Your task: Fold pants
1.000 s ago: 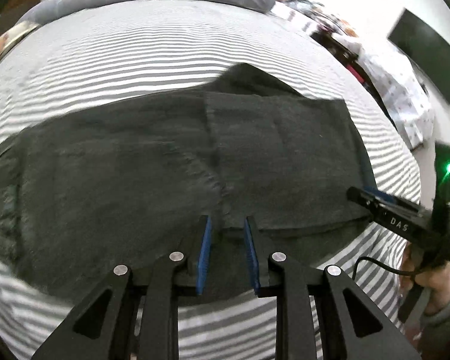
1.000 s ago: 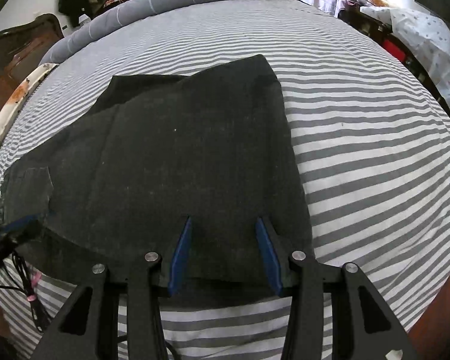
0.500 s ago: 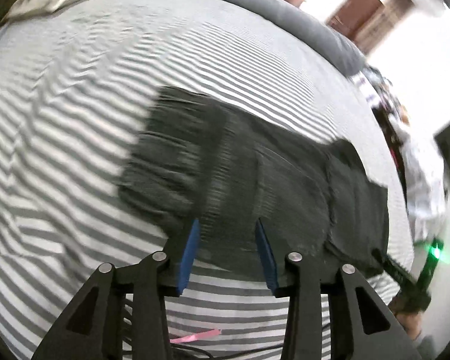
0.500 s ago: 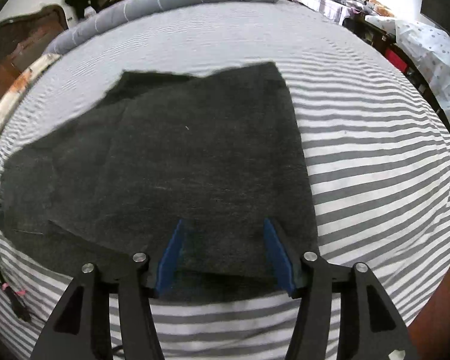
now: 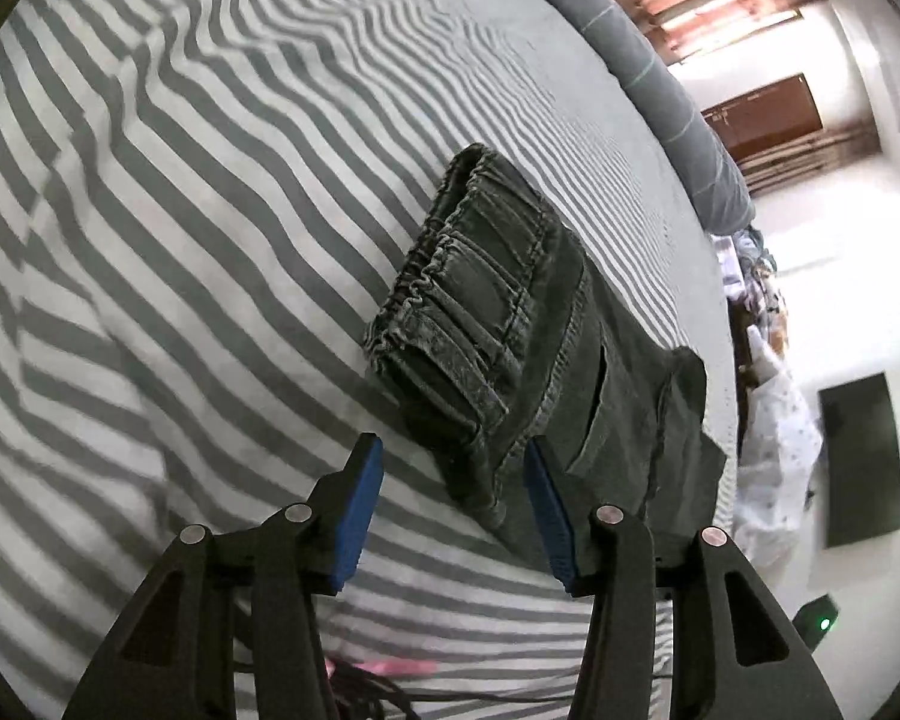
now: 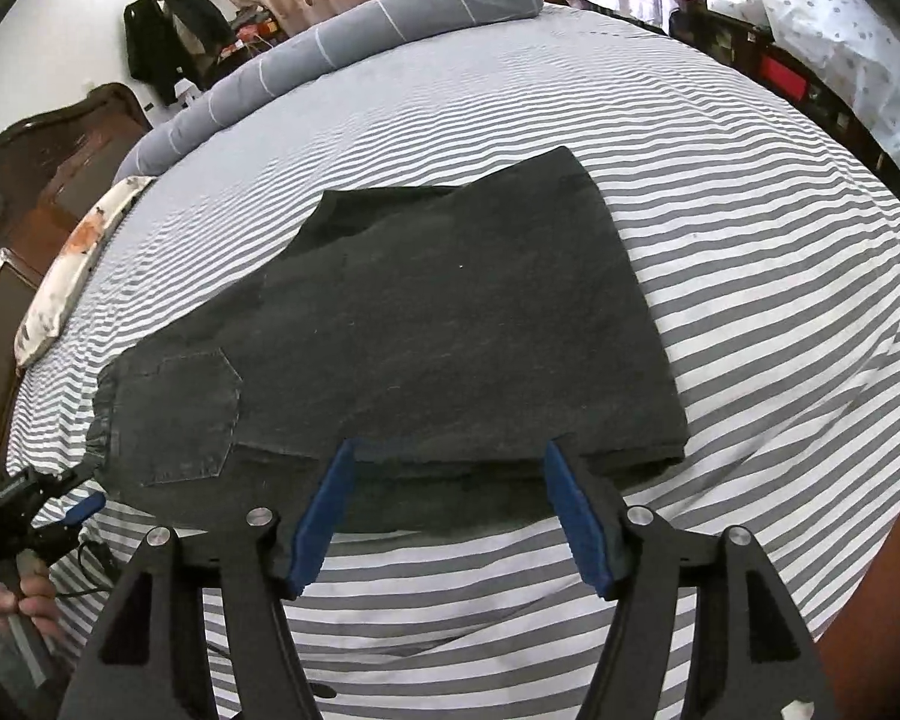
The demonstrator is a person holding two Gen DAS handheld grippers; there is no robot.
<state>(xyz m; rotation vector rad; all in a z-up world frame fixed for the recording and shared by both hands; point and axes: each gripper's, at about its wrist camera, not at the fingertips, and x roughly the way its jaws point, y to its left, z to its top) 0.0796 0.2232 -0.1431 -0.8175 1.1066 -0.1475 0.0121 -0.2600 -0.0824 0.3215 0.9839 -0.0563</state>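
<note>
Dark grey-green pants (image 6: 450, 348) lie folded flat on the striped bed, legs doubled over, back pocket facing up at the left. In the left wrist view the elastic waistband end (image 5: 480, 300) points toward me. My left gripper (image 5: 453, 468) is open, its jaws either side of the waistband's near corner, just above it; it also shows in the right wrist view (image 6: 48, 510). My right gripper (image 6: 450, 480) is open and empty over the near folded edge of the legs.
The bed sheet (image 6: 780, 300) is grey and white striped. A grey bolster (image 6: 360, 36) lies along the far edge. A pillow (image 6: 72, 264) sits at the far left by the wooden headboard. Cluttered furniture (image 6: 810, 30) stands at the right.
My left gripper has swung left from the middle of the pants to the waistband end and opened wider. My right gripper has opened wider and drawn back slightly from the fold edge.
</note>
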